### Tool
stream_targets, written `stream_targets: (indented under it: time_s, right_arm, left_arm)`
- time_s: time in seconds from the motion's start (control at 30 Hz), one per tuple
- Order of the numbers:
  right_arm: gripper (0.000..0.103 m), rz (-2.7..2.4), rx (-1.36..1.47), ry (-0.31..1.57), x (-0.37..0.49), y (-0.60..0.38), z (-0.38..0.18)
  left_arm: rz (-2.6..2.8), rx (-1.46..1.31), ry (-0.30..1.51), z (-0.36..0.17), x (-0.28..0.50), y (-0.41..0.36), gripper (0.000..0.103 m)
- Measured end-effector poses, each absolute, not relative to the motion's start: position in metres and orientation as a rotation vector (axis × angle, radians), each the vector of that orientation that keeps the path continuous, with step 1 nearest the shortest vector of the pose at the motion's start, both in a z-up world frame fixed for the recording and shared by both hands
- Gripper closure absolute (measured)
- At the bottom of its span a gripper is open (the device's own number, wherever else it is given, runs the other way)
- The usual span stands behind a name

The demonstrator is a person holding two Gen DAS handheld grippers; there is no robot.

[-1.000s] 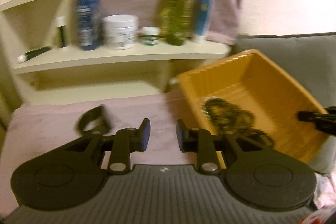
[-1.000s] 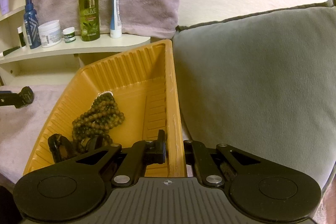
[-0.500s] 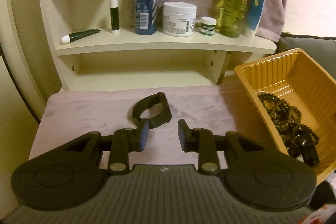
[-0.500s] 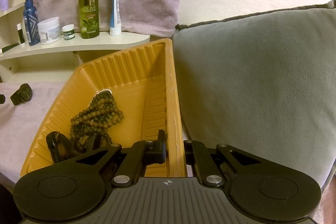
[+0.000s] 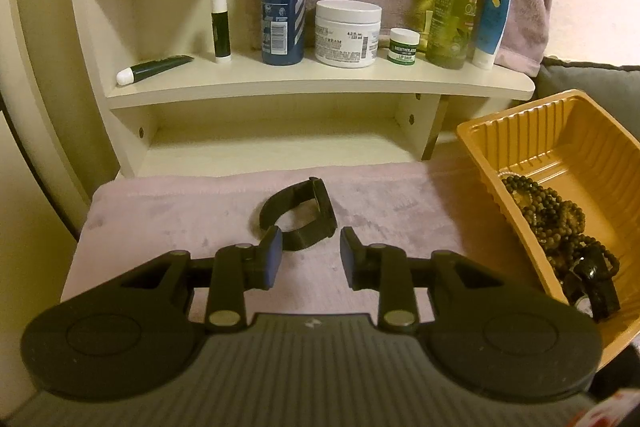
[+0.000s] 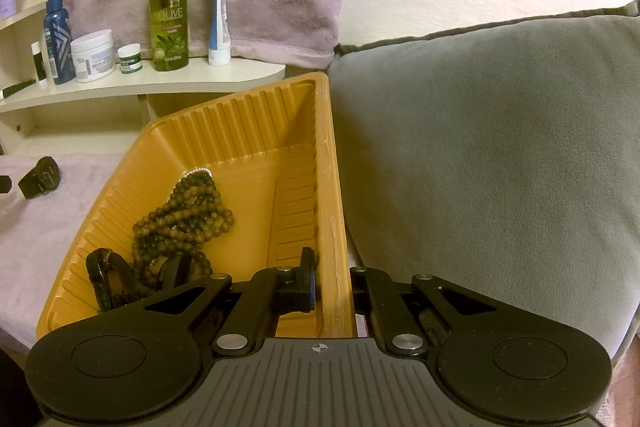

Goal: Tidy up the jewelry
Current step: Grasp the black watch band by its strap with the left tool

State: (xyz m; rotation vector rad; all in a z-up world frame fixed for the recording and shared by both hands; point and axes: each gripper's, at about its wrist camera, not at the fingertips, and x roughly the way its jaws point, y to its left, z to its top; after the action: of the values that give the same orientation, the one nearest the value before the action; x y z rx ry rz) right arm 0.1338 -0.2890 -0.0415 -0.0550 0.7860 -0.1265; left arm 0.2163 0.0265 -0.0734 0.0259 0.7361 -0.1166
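Clamping tray rim (image 6: 334, 235), right gripper (image 6: 332, 287)

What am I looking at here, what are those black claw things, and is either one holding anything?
They are two hand-held grippers, each with a camera looking along its fingers. The left view shows the left gripper, its jaws just opened a little and empty, before a black watch on a pink cloth. The right view shows the right gripper clamped on the rim of an orange tray holding beaded necklaces. Toiletry bottles stand on the shelf behind.
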Motion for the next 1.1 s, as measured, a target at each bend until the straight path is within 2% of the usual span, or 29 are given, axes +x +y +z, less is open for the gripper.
stream_targets:
  time_s: [0.1,0.87,0.9,0.97,1.03,1.1]
  right_arm:
    - [0.097,-0.124,-0.056,0.788,0.134,-0.290,-0.042]
    - [0.097,-0.130,-0.060,0.812,0.140,-0.290,-0.047]
    - [0.097,-0.130,-0.060,0.812,0.140,-0.291,-0.047]
    - [0.097,-0.131,-0.059,0.813,0.140,-0.291,-0.047]
    - [0.097,-0.131,-0.059,0.813,0.140,-0.290,-0.047]
    - [0.097,-0.131,-0.059,0.813,0.140,-0.290,-0.047]
  left_arm:
    - [-0.122,0.051,0.725,-0.074,0.221,0.023,0.070]
    - [-0.180,0.171,0.820,-0.118,0.287,0.005,0.069]
    - [-0.183,0.175,0.823,-0.119,0.288,0.004,0.070]
    - [-0.186,0.180,0.827,-0.120,0.289,0.003,0.080]
    - [-0.191,0.186,0.832,-0.121,0.288,0.002,0.086]
    - [-0.196,0.179,0.834,-0.121,0.287,0.002,0.088]
